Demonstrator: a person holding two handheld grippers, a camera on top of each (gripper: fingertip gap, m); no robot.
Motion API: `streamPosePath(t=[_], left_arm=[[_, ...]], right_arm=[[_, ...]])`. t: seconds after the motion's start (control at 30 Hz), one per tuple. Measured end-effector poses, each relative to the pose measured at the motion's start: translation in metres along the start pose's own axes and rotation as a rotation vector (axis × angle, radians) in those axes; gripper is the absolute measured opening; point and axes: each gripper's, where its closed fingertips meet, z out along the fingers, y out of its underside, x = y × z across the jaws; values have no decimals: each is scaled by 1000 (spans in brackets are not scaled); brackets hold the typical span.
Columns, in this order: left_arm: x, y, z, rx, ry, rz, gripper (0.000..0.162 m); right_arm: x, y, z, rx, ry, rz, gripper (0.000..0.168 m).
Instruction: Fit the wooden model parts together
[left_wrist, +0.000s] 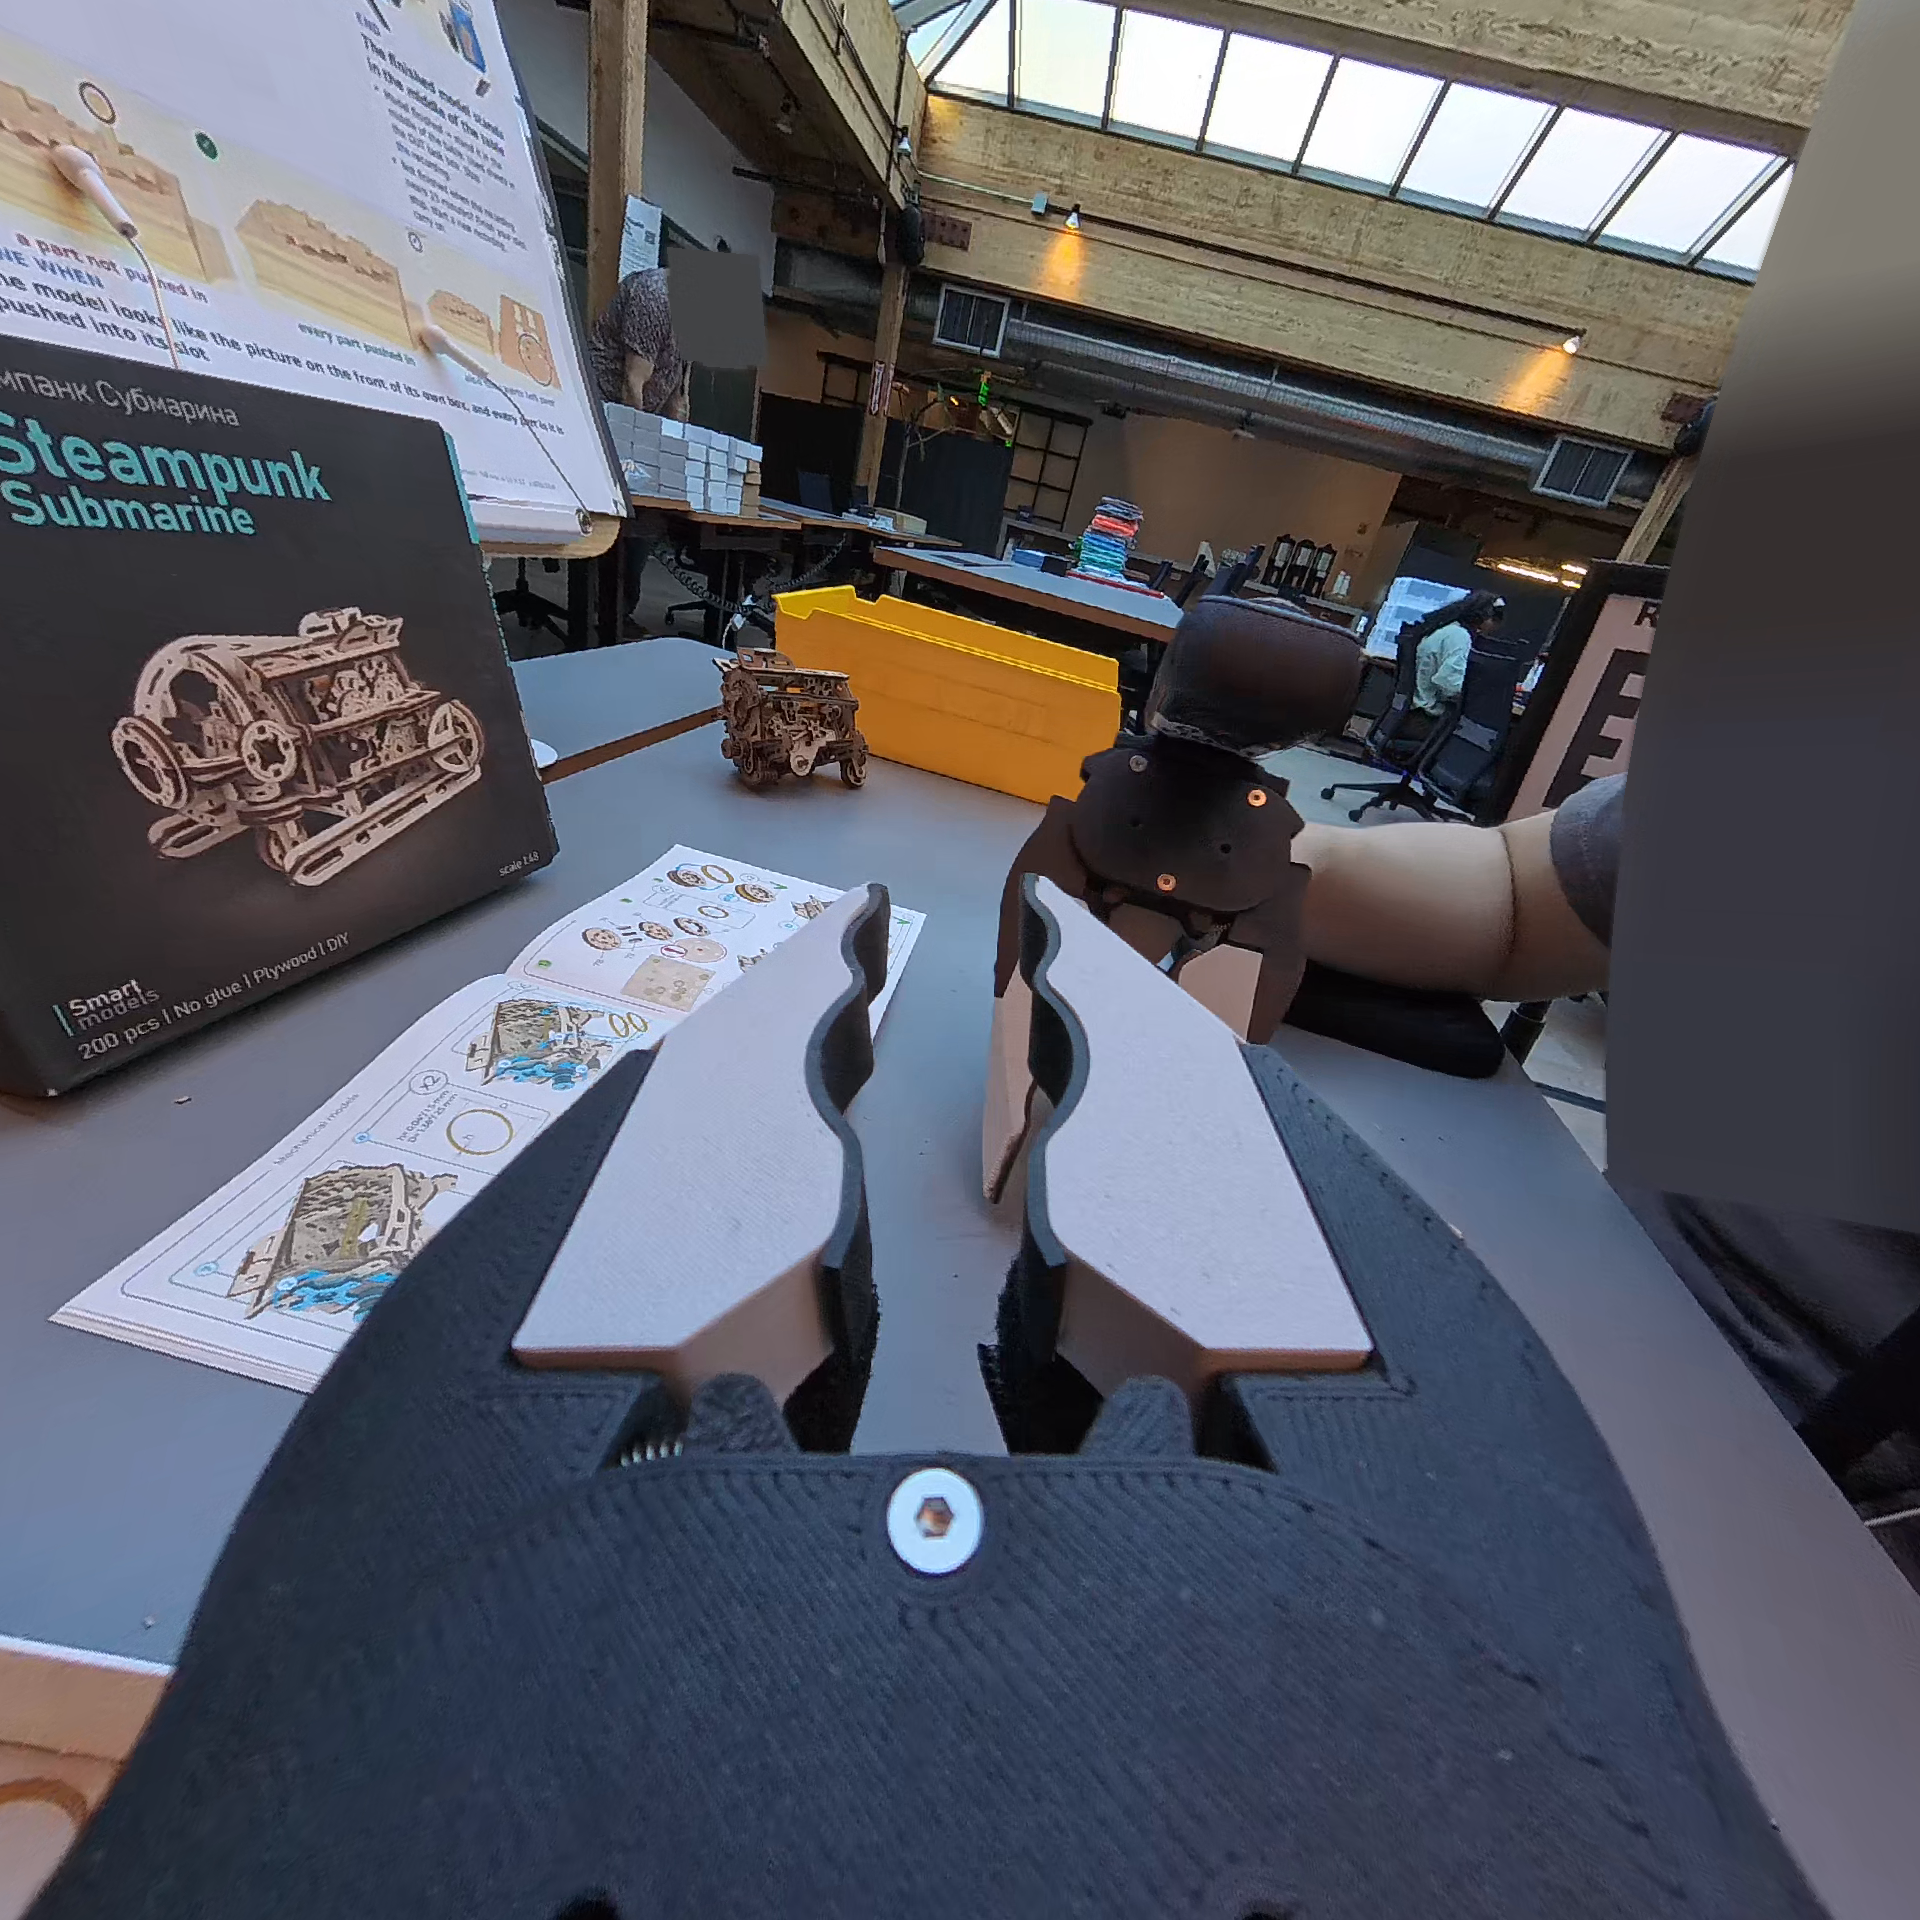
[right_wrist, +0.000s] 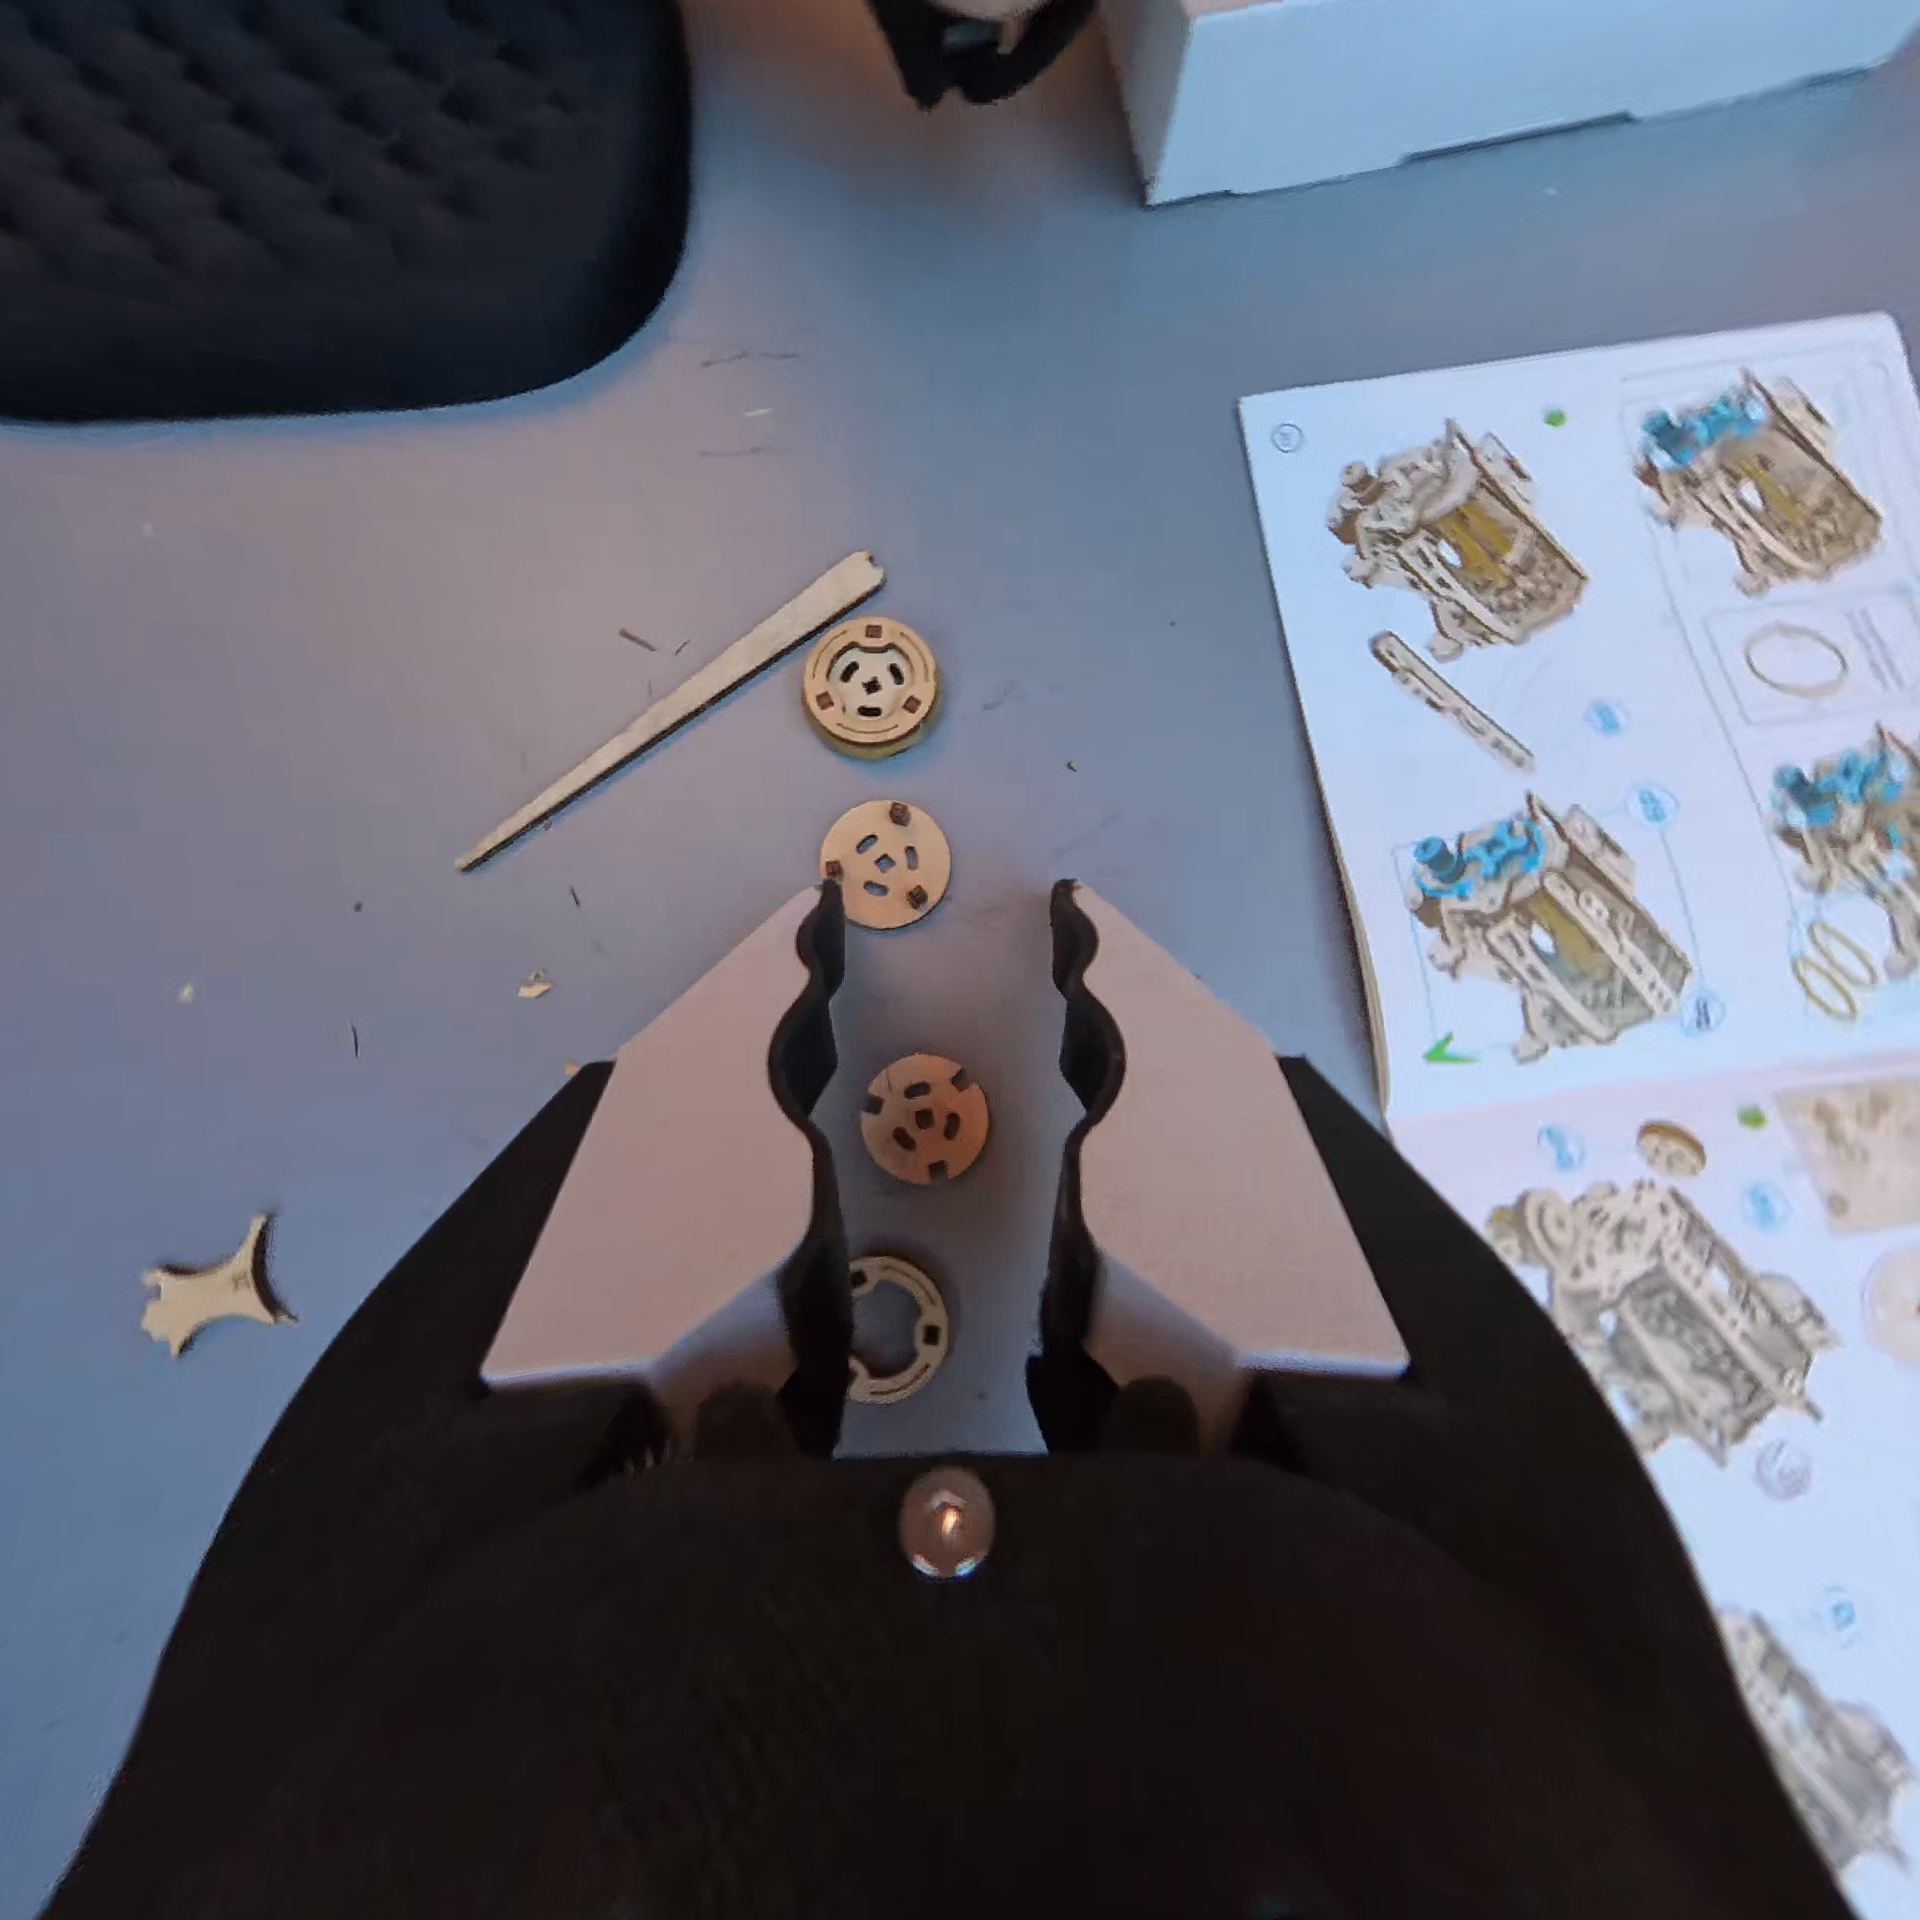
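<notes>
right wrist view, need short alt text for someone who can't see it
The open right claw hovers over a grey table, above four round wooden discs in a row. A wooden stick lies left, an instruction booklet right.

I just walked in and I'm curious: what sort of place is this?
Probably a shared workshop or open-plan workspace: rows of desks with office chairs under skylights, and a model kit box on the near table.

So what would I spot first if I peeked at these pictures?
Probably the row of round wooden discs on the grey table, right under the open right gripper. Then the bright yellow bin behind the little finished wooden model, and the dark model box standing on the left.
</notes>
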Motion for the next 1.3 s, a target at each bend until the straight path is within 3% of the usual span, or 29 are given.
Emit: streamPosePath(t=[0.5,0.83,1.3], left_arm=[[1,2,1,-11,1,1,23],[1,5,3,-26,5,4,23],[1,6,3,-29,5,8,22]], right_arm=[[-9,5,2,18,134,133,36],[-14,0,6,48,148,113,24],[-9,0,5,39,197,94,24]])
